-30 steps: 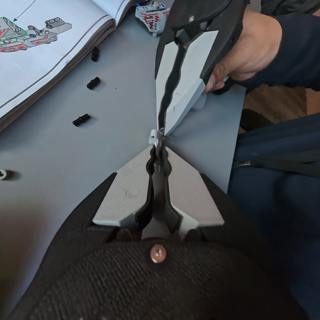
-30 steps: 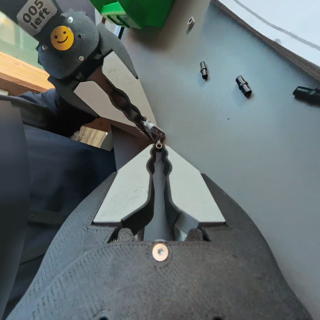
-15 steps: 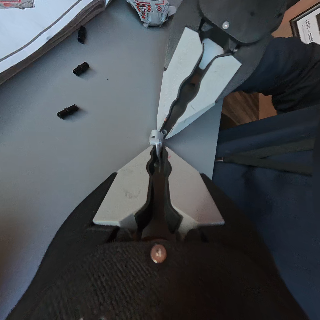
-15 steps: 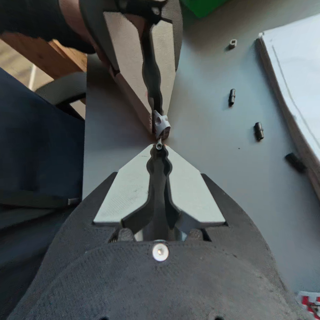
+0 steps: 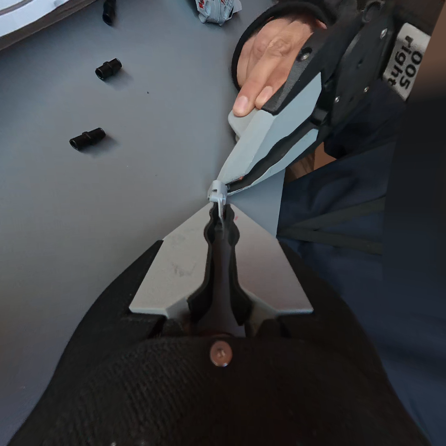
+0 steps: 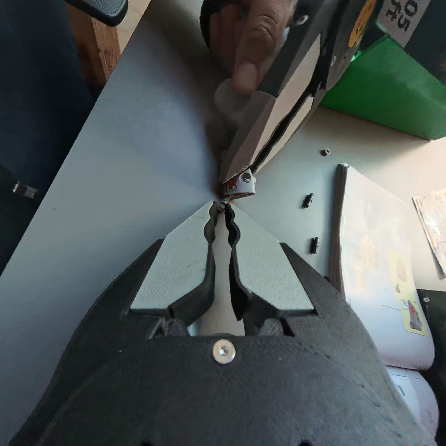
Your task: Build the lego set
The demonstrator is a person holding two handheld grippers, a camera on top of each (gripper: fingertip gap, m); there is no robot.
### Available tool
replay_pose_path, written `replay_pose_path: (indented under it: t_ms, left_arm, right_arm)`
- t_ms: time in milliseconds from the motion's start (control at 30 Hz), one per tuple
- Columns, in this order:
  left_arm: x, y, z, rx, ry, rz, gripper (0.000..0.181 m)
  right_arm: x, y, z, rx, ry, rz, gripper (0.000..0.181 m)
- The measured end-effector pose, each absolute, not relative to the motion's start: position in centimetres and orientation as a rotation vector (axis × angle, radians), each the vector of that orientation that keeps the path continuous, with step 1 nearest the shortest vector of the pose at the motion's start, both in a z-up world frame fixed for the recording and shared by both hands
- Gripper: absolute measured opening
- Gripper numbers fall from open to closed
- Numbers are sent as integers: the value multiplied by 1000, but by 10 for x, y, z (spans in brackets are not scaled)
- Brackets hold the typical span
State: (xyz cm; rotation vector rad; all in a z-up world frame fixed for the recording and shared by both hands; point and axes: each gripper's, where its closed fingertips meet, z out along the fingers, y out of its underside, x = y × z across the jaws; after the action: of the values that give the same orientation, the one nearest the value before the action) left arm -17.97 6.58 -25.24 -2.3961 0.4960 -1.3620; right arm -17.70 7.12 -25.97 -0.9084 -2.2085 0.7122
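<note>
Grey tabletop (image 5: pixel 156 169) | left gripper (image 5: pixel 220 207) clamped on grey connector piece (image 5: pixel 217 191), above the near table edge | right gripper (image 6: pixel 221 205) pinched a small grey pin (image 6: pixel 222 205), tip to tip, pin axis pointing at connector, just apart | two black pins (image 5: pixel 87 139) far left, third at edge.

The right gripper (image 5: pixel 228 187) carries a grey tag (image 5: pixel 406 64) with dark print on its black housing. The left gripper (image 6: pixel 237 183) bears a similar grey tag (image 6: pixel 400 17), partly cut off, beside a round yellow sticker (image 6: pixel 359 31). The booklet (image 6: pixel 376 277) on the bench (image 6: pixel 144 144) shows small pictures; no print there can be made out.
</note>
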Motion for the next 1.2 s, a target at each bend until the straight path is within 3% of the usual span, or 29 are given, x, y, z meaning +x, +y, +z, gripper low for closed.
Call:
replay_pose_path:
  t_ms: [33, 433, 700, 900, 1100, 1200]
  left_arm:
    - [-179, 65, -252, -2399, 494, -1374, 3]
    - [-171, 48, -252, -2448, 564, -1448, 4]
    - [-168, 53, -253, -2409, 412, -1368, 3]
    - [-180, 65, -254, -2367, 397, -1086, 3]
    - [-186, 69, -259, -2238, 915, -539, 4]
    - [-179, 68, -259, -2200, 968, -523, 3]
  right_arm:
    - [-177, 71, -260, -870, -2212, 693, 2]
    - [-179, 68, -256, -522, -2151, 362, 4]
    - [-173, 69, -257, -617, -2124, 371, 4]
    - [-175, 79, -251, -730, -2090, 406, 4]
    - [-171, 93, -247, -956, -2058, 607, 3]
    - [-170, 96, -245, -1031, -2038, 670, 3]
